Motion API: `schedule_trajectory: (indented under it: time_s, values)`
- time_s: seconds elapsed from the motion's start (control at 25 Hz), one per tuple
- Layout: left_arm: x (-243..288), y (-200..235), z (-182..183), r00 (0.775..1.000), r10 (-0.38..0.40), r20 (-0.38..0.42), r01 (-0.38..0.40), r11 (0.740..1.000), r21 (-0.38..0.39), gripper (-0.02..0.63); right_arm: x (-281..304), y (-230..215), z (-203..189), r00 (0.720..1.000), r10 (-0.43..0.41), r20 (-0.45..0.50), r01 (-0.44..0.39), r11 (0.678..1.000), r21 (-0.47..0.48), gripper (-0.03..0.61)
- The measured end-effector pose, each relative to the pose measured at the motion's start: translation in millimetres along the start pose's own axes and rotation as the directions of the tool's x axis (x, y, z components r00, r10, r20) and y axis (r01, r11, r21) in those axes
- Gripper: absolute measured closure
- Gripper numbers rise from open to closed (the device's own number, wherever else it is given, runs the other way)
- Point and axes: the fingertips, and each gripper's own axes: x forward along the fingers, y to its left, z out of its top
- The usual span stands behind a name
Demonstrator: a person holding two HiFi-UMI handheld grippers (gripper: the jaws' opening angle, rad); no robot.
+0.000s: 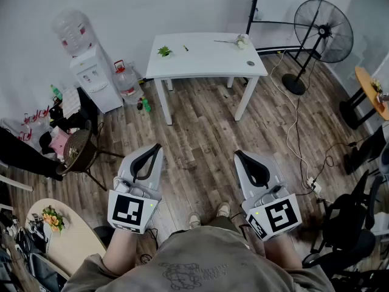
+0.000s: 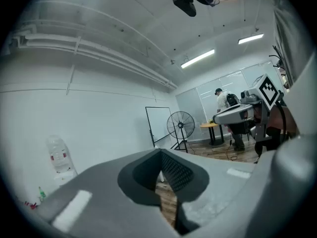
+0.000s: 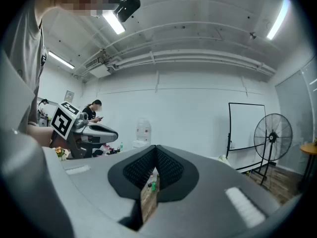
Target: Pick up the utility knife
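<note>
Two grippers and nothing held: the left gripper (image 1: 155, 147) and right gripper (image 1: 238, 154) both have their fingers pressed together. I should close in on the white rectangular counter (image 1: 206, 58), well ahead, and open wide first. I can't make out the utility knife; the small dark sliver (image 1: 185, 48) on the counter may be it.

Tiny indistinct object (image 1: 185, 48) on table (image 1: 203, 64)

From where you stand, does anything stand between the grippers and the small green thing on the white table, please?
Nothing visible does: only wood floor lies between the left gripper, the right gripper and the white table. Whether the small green thing is the knife is unclear.
</note>
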Motion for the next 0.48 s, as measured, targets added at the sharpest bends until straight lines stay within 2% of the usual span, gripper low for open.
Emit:
schedule_trajectory:
  time_s: [0.2,0.48]
  values:
    - [0.1,-1.3,-7.0,1.0,0.001,-0.009,-0.001,1.0,-0.013,0.614,-1.1,-2.5,1.6,1.0,0.01,0.02,-0.011,0.999,0.045,0.551]
    - [14.4,-7.7,-8.5,1.0,-0.003,-0.008,0.003,1.0,-0.024,0.614,0.9,-18.3,-3.1,1.0,-0.004,0.019,0.003,0.999,0.048,0.551]
